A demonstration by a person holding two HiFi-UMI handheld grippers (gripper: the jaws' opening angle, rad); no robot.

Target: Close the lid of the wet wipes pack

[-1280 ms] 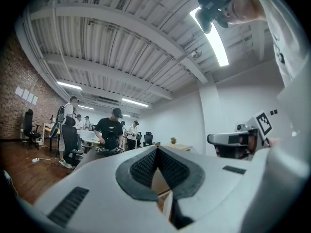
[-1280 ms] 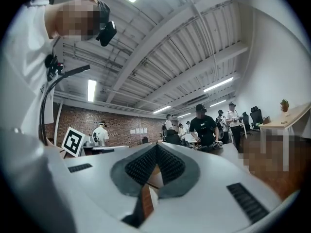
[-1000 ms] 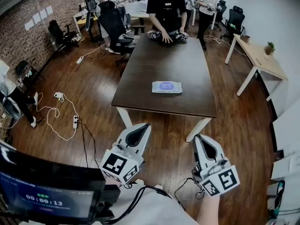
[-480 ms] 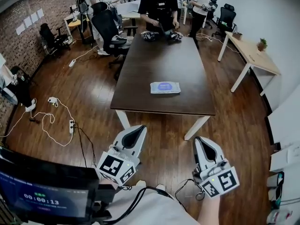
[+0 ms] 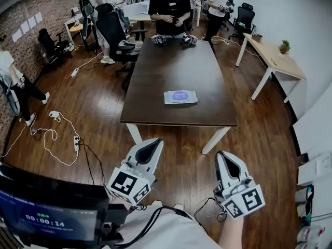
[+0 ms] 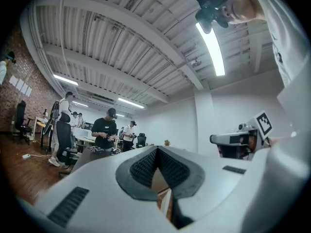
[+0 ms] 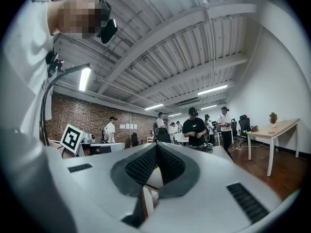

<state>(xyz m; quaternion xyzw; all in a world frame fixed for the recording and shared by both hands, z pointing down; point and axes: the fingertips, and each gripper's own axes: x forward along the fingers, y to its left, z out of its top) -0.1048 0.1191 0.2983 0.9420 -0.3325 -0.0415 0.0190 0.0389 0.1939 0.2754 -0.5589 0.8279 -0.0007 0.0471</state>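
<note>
Above the wooden floor of an open office, just short of a dark table, the left gripper and right gripper hang level, side by side. The wet wipes pack lies flat near the table's near edge, well beyond both. A person stands at its far end. Both grippers' jaws are clenched together and hold nothing.

I count one long dark brown tabletop and one flat pale blue pack of wet wipes. There are two white tools with black-and-white cubes, the left tool and the right tool. I also see one light wooden tabletop and one small green potted plant.
</note>
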